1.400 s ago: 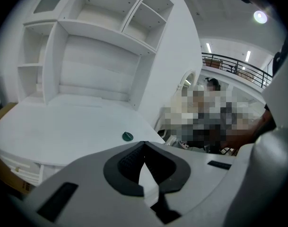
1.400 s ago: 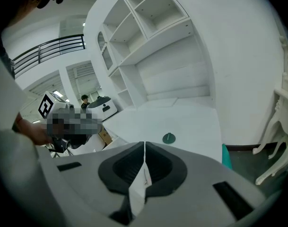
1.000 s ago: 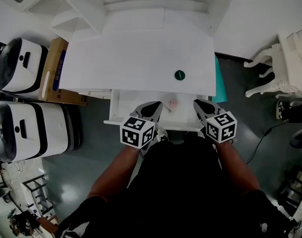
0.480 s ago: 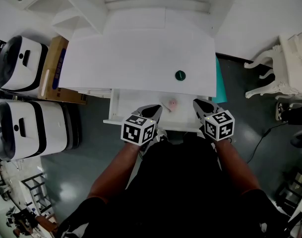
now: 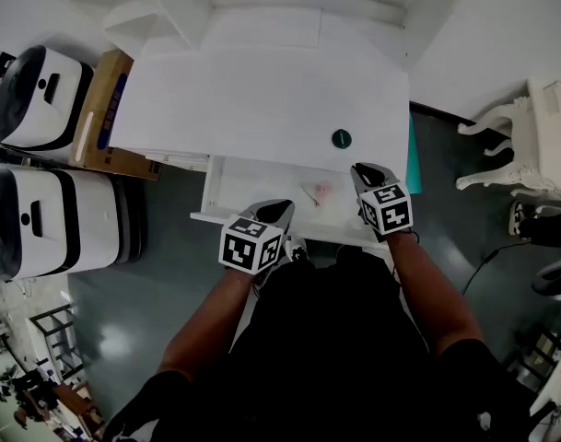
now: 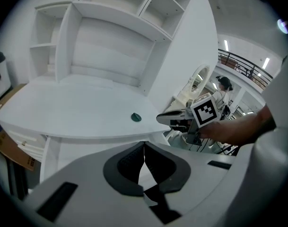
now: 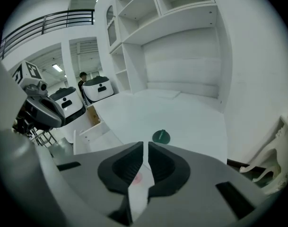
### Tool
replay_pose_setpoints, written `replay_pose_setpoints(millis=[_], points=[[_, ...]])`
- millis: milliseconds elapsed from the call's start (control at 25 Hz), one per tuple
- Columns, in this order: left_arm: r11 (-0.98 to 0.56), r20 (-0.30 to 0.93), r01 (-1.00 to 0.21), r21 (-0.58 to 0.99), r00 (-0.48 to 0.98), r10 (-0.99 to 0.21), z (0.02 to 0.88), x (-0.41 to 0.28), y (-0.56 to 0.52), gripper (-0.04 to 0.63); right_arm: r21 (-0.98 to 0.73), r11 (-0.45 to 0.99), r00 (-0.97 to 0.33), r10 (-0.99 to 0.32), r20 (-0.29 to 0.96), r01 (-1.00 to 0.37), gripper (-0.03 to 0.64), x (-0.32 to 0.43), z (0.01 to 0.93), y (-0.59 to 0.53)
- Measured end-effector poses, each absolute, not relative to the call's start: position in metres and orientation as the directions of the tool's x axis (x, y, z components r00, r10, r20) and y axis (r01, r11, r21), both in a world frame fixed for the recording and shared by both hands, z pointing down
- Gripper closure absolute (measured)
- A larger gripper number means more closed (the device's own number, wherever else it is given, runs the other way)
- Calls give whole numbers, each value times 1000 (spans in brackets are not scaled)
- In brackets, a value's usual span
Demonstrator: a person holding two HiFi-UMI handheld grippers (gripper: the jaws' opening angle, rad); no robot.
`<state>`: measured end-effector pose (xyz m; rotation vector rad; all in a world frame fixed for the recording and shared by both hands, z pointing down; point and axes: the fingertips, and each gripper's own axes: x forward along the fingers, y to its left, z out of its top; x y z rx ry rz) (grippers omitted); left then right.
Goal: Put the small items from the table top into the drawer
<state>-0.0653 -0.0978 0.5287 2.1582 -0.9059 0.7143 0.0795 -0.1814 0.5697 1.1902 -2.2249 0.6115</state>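
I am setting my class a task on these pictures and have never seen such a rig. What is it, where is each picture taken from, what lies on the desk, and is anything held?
There is no robot: a person holds a two-jaw gripper in each hand. The head view looks down from a camera on the person's head at the left gripper and right gripper; the marked cubes belong to them. The other two views come from cameras riding on each gripper, looking along its jaws. On the white desk lies one small dark green item. A pinkish item lies in the open drawer. Both grippers' jaws are together, holding nothing.
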Motion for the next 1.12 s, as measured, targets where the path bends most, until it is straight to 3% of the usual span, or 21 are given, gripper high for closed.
replay_pose_setpoints(millis=[440, 600, 1120], points=[[-461, 694, -807, 370, 570, -440, 530, -90, -99, 584, -27, 548, -401, -577, 712, -836, 568, 63, 608, -239], [-449, 696, -812, 372, 564, -444, 531, -93, -101, 584, -33, 534, -377, -550, 745, -845, 531, 62, 624, -252], [-424, 698, -823, 379, 555, -453, 532, -103, -108, 584, -86, 465, -342, -500, 796, -881, 529, 67, 653, -258]])
